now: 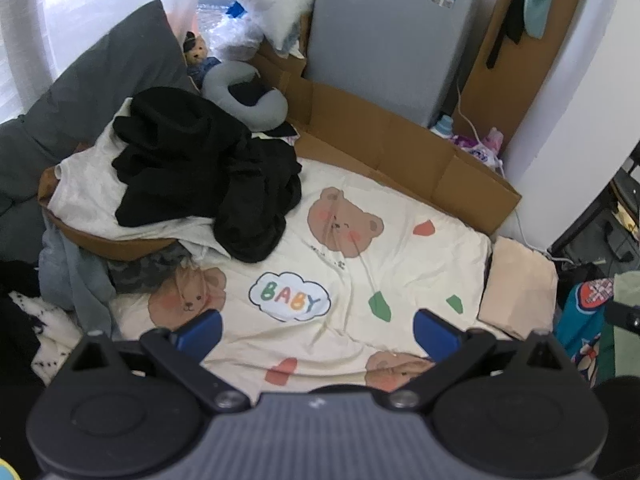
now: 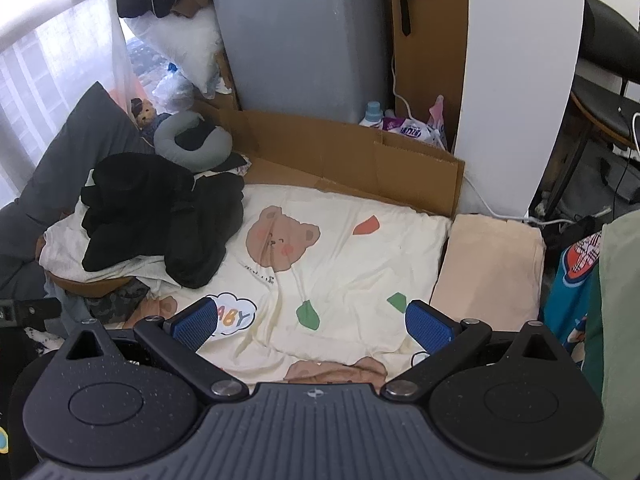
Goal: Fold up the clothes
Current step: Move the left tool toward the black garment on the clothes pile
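Loosely heaped black clothes, no clear axis, left gripper agape

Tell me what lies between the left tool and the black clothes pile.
Only bear-print sheet with its BABY cloud lies between the left tool and the black clothes pile, per the left wrist view.

Lying on the bed are one cream bear-print sheet, one heap of black clothes, one grey neck pillow, one small teddy bear, one folded peach cloth and one cardboard sheet.
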Demonstrator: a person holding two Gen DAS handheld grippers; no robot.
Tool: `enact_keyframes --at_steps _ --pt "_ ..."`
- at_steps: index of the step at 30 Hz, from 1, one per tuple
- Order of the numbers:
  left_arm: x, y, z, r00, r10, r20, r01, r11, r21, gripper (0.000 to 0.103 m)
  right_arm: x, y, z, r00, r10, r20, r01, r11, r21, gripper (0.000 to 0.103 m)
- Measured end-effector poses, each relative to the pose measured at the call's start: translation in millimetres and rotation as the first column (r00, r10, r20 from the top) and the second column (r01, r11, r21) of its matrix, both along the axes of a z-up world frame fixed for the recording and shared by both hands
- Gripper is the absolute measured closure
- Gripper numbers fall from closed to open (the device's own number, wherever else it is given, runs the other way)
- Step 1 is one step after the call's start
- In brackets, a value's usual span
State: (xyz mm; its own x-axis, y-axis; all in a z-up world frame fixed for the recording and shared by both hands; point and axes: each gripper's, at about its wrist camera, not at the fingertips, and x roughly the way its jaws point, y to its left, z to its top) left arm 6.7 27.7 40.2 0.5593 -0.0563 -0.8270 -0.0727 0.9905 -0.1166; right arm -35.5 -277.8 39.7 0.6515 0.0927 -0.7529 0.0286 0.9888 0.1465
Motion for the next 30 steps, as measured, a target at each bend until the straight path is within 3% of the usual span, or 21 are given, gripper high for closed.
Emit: enact_keyframes --at_steps 7,17,24,30 --pt "3.7 23.2 19.0 0.999 0.048 0.021 -0.048 0.999 0.015 0.001 5.7 8.5 9.4 0.999 0.038 0.010 -0.038 0.999 0.005 0.000" --pt "28.3 69.1 32.9 0.992 0.113 0.052 -0.116 0.992 0.049 0.001 34.9 13.2 0.6 0.997 0.070 0.017 -0.070 0.998 0.001 0.000" --pt "61.5 90.7 30.0 0.989 0.120 0.088 -0.126 0.989 0.078 0.001 64.6 17.7 -12.2 0.996 0.082 0.025 -0.082 0.997 -0.016 0.000" --pt "88.0 104.5 19.3 0.988 0.120 0.093 -0.124 0.992 0.035 0.004 92.4 19.7 -18.7 0.993 0.106 0.045 -0.106 0.994 0.001 0.000"
